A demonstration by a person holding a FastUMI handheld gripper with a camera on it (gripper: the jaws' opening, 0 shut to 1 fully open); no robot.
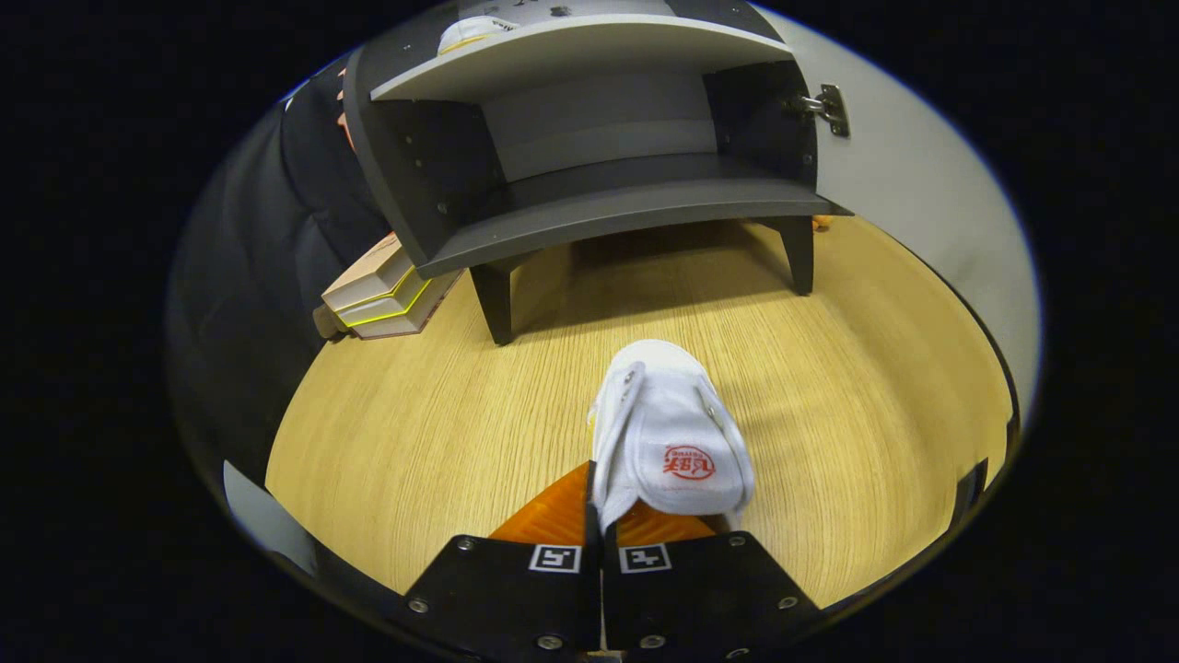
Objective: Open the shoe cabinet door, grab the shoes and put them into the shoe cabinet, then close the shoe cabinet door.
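Tongs: gripper (601,516) clenched on the heel edge of a white shoe (668,433), both fingers pinching it.
Shoe held: just ahead of the fingers, toe toward the cabinet (589,198), above the wooden floor (414,414).
Count: two shoes, the second (472,33) on the cabinet's top.
Cabinet: door (921,184) swung open to its right, shelf bare.
Books (387,295): stacked left of the cabinet's leg.

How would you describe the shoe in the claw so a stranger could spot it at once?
Start at the dark shoe cabinet standing open on the wooden floor. In front of it, the claw is shut on a white shoe. Unlike the other white shoe on the cabinet's top, this one shows a red printed mark.
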